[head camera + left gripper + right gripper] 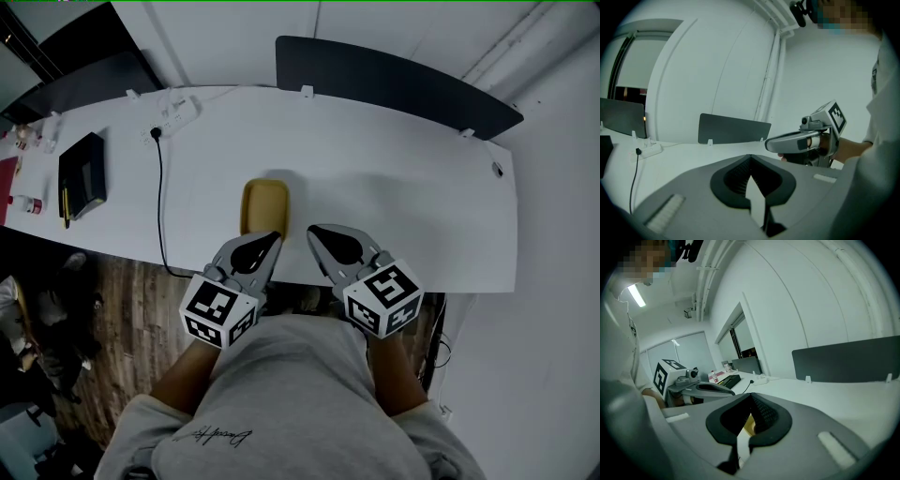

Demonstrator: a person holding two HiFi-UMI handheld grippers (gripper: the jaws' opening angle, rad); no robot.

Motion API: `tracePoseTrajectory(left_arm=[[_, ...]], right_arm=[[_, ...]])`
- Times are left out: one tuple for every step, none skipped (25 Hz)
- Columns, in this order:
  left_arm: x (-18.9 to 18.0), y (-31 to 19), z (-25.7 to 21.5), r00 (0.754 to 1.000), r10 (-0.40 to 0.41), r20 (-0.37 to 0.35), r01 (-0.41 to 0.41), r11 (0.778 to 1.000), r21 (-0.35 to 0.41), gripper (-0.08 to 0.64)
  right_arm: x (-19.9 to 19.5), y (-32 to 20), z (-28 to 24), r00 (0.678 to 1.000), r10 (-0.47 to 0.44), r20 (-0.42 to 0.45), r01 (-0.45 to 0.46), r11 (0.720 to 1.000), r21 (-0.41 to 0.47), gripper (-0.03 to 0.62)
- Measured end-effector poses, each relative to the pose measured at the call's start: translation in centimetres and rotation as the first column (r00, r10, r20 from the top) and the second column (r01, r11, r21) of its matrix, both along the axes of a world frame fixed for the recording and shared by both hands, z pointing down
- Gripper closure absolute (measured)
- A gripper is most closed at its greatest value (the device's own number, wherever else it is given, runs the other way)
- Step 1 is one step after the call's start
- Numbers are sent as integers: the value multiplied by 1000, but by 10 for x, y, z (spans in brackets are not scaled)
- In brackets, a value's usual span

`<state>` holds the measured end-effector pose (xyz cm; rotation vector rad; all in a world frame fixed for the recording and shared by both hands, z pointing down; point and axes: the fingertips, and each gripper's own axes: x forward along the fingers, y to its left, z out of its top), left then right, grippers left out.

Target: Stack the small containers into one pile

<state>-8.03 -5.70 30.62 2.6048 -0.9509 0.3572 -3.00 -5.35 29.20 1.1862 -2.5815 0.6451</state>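
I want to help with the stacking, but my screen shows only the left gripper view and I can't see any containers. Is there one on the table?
Observer: Yes. The head view shows a yellow container on the white table, just ahead of the left gripper. I cannot tell whether it is one container or several nested together.
Operator: Is a gripper holding it?
Observer: No. In the right gripper view, the right gripper has its jaws together with nothing between them.
Operator: Are there more containers somewhere?
Observer: None that the head view shows. There is only a small bottle far off to the left.
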Motion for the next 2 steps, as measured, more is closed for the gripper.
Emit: tracePoseTrajectory(left_arm=[[0,0,0,1000,0,0,0,1000,0,558],[0,0,-1,1000,1,1,-1,1000,0,558]], right_arm=[[0,0,-1,1000,-2,-1,2,1000,1,578],[-1,-1,-2,1000,-4,-1,4,1000,1,578]])
